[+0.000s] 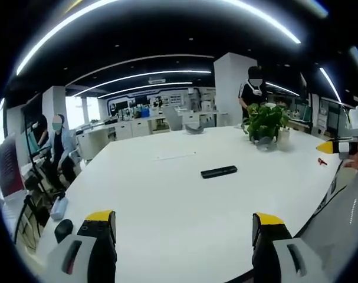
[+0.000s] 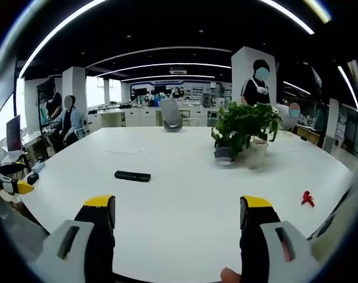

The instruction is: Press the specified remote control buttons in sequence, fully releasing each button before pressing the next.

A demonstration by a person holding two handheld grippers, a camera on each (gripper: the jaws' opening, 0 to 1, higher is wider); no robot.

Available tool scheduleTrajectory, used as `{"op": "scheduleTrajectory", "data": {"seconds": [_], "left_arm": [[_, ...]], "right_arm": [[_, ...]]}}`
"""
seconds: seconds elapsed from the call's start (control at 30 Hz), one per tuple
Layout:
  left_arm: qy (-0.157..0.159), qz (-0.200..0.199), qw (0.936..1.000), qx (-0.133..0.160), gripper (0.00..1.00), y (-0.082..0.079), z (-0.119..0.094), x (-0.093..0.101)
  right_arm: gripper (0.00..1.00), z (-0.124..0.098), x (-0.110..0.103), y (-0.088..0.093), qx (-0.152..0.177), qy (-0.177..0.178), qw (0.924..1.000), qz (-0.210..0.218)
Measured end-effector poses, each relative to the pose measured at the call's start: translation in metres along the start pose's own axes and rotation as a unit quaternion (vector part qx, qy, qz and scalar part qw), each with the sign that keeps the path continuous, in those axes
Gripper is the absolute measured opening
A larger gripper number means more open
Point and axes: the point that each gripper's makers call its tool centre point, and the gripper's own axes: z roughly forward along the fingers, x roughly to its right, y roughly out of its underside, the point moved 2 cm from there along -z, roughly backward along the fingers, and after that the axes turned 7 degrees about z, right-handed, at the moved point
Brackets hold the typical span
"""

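Remote (image 1: pixel 219 172) beyond gaping tongs (image 1: pixel 184 236)

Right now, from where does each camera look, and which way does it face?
Left gripper view: rides the left claw, facing across the white table toward the remote control; the right claw enters at right.
Right gripper view: rides the right claw; the remote lies ahead-left.
Both share table, remote and potted plant.

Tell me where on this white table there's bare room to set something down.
Bare: the broad stretch between the open grippers and the remote control, and from the remote control toward the red object. Crowded: around the potted plant and the grey thing beside it.
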Motion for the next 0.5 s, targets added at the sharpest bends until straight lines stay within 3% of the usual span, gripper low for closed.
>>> {"op": "scheduleTrajectory", "data": {"seconds": [0.5], "left_arm": [[-0.006,0.007,1.0000,-0.002,0.95,0.0024,0.0005,-0.0022]], "right_arm": [[0.91,0.0004,-0.0061,0.0025,-0.007,-0.016,0.9998,-0.012]]}}
